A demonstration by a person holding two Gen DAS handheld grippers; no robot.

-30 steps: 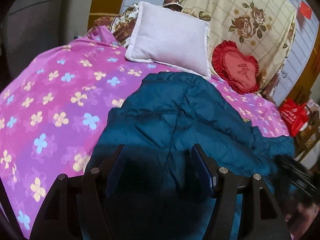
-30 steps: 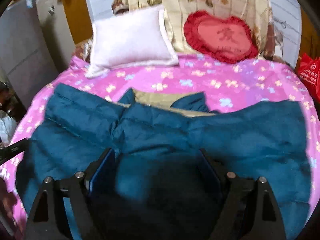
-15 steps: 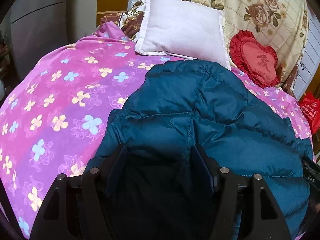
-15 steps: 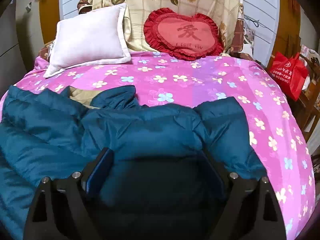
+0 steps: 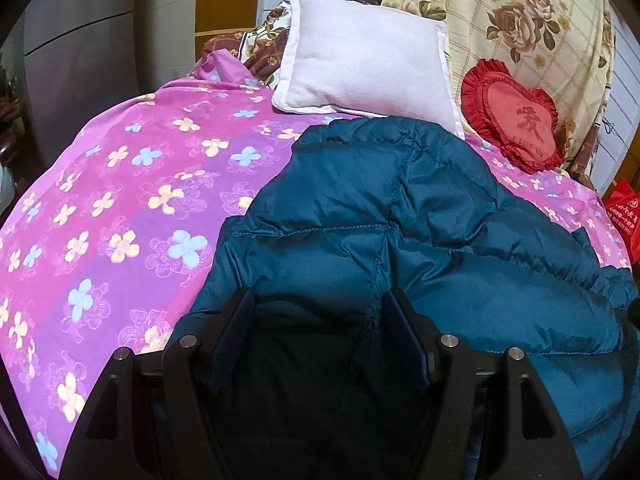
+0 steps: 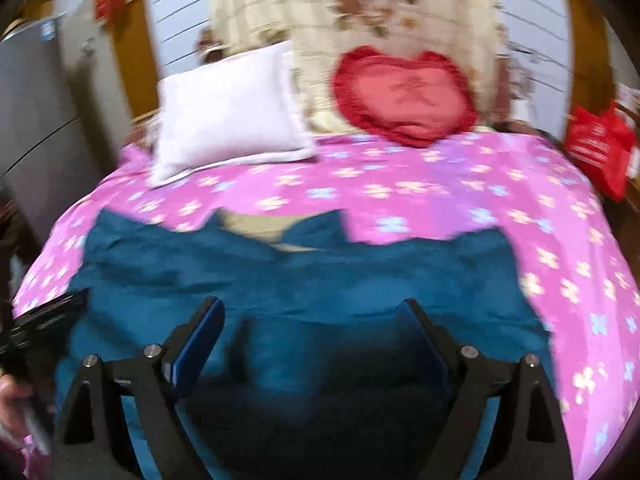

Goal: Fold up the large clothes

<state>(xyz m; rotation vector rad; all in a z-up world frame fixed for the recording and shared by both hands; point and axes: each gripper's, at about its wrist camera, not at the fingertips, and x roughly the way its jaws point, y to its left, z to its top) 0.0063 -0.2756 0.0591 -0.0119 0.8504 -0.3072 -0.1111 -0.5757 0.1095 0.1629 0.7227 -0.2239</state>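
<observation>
Jacket sprawled across the bed, left tongs and right tongs both gaping, holding nothing; slippery puffy fabric could squirm free when pinched.

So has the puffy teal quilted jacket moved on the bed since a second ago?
Yes. In the left wrist view the teal jacket has crept toward the white pillow, its top edge now overlapping the pillow's lower corner.

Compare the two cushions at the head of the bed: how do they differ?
The white pillow is rectangular and plain; the red heart cushion is heart-shaped with a ruffled edge and a character on its face. The white pillow looks bigger and sits to the left, the red heart cushion to the right. Both lean against the floral bedding on the pink sheet.
</observation>
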